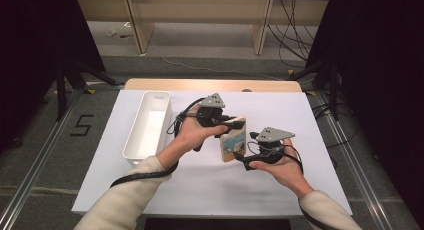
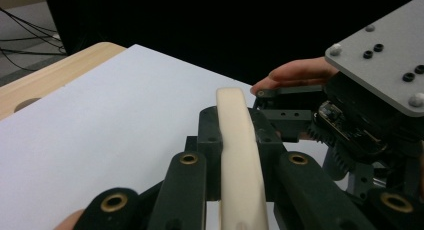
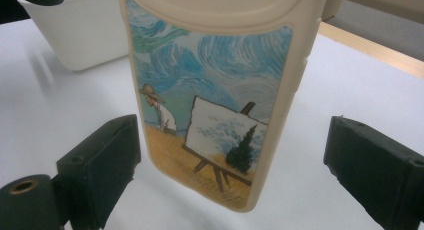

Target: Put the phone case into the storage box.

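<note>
Your left gripper (image 1: 231, 124) is clamped on the cream case's (image 3: 215, 100) thin edge. Its printed painter-and-easel picture, with no readable writing, hangs between your right gripper's (image 3: 240, 165) wide-apart jaws.

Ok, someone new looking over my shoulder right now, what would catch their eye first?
Probably the cream phone case with a painted scene of a painter at an easel under a swirling blue sky, held up over the middle of the white table. The left tongs are shut on its thin edge, while the right tongs stand open on either side of its lower end. To the left sits a long white bin.
</note>
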A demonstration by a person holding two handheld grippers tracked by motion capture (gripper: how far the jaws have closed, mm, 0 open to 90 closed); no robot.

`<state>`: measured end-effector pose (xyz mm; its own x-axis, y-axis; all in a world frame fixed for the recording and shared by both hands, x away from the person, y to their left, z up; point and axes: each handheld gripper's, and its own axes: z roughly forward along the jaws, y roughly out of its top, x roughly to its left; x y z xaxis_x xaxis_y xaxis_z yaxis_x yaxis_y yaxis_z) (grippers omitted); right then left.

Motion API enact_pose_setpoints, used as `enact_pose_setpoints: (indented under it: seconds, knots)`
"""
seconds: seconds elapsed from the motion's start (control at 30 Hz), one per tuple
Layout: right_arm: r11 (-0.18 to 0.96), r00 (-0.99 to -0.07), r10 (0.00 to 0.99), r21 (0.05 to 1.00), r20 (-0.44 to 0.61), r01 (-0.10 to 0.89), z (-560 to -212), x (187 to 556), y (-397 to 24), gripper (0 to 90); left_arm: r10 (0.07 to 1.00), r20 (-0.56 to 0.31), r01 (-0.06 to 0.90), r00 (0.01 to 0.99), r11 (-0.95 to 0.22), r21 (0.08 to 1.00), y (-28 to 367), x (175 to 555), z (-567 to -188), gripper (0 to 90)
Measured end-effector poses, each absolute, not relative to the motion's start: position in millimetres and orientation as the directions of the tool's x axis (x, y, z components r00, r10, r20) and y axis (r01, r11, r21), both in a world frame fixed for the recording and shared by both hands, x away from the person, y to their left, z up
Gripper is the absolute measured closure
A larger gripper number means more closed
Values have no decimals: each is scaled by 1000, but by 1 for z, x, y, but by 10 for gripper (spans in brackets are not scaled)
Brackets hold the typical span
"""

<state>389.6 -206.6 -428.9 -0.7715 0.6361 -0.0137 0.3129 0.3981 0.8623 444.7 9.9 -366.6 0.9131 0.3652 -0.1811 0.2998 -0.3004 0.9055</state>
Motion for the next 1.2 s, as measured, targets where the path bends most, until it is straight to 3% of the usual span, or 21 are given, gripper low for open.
enact_pose_setpoints:
  seconds: [0.77, 1.2]
  knots:
    - [426, -833, 554, 857, 7, 290, -435, 391, -203, 173, 275, -171, 262, 946, -336, 905, 2, 436, -365, 792]
    - [426, -837, 548, 860, 0, 279, -434, 392, -207, 413, 269, -161, 250, 950, -341, 906, -2, 435, -363, 794]
